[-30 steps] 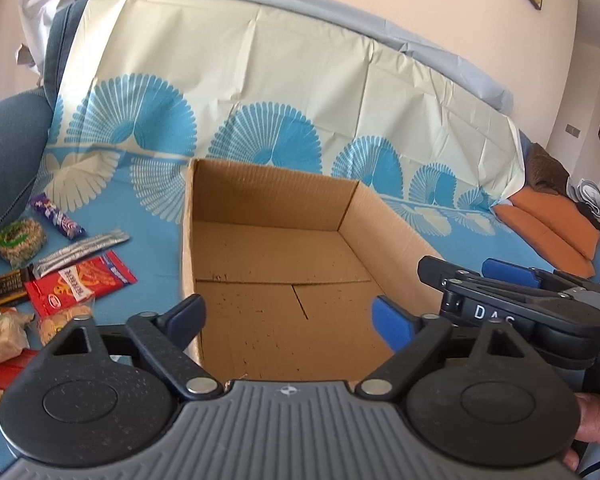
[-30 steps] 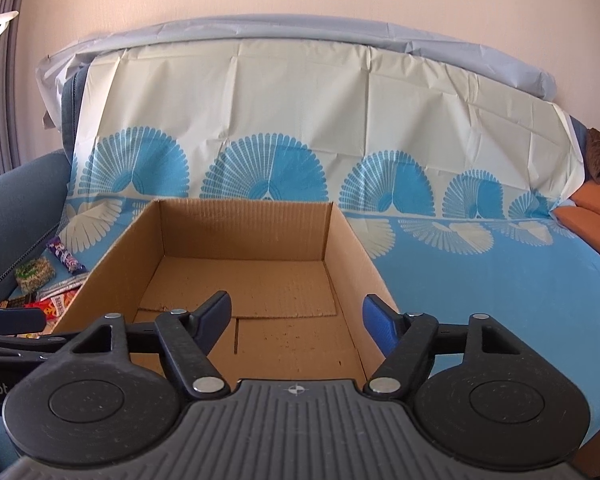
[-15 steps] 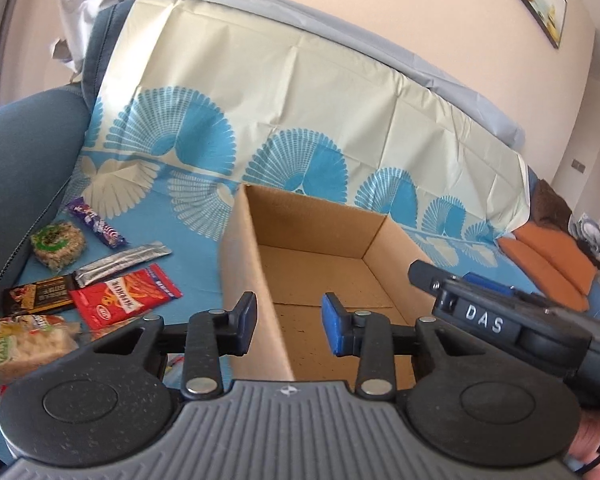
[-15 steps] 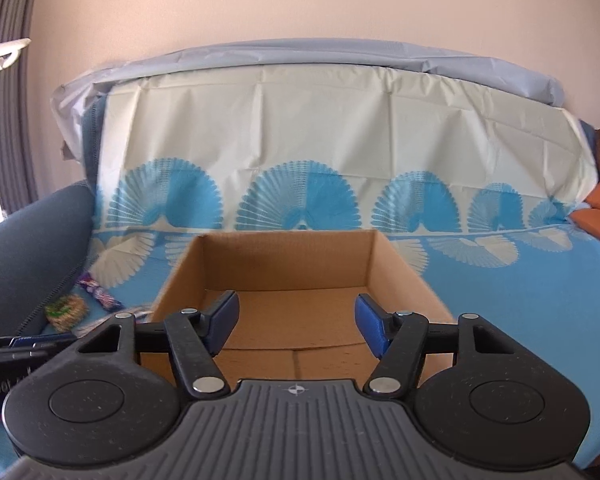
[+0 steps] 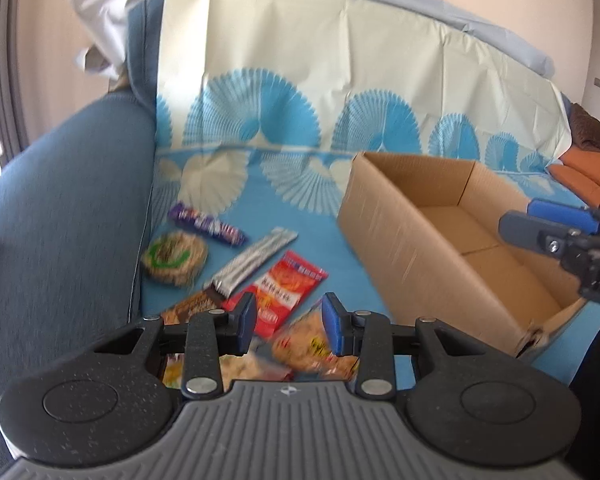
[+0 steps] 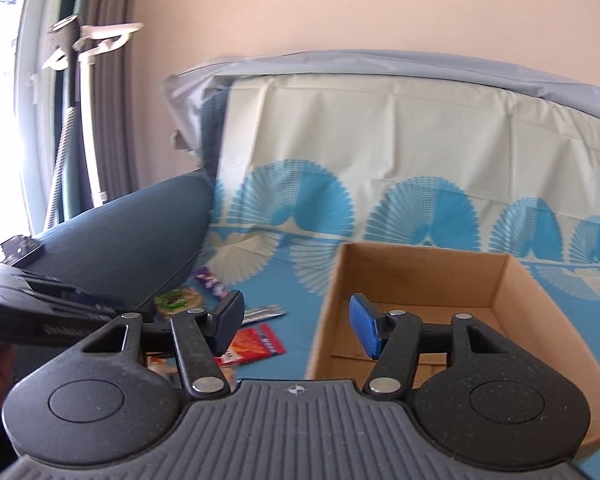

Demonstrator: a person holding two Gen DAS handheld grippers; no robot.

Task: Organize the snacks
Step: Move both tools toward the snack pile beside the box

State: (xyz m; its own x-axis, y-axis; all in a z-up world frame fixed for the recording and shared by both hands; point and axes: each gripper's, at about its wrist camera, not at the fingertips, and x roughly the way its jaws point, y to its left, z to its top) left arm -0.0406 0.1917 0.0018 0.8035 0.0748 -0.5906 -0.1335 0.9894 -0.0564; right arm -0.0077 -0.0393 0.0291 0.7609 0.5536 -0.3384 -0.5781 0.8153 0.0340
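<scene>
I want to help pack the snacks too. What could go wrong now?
1. The snacks overlap in a heap: the left tool, open and empty, might catch the red packet together with the crackers bag.
2. The silver bar lies flat on the blue cover, so it could slip away.
3. The cardboard box is empty and light; a bump might shove it.

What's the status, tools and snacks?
Left tool open, empty, above snack pile. Right tool closing, empty. Cardboard box empty, no snack loaded. Nothing blocking.
</scene>
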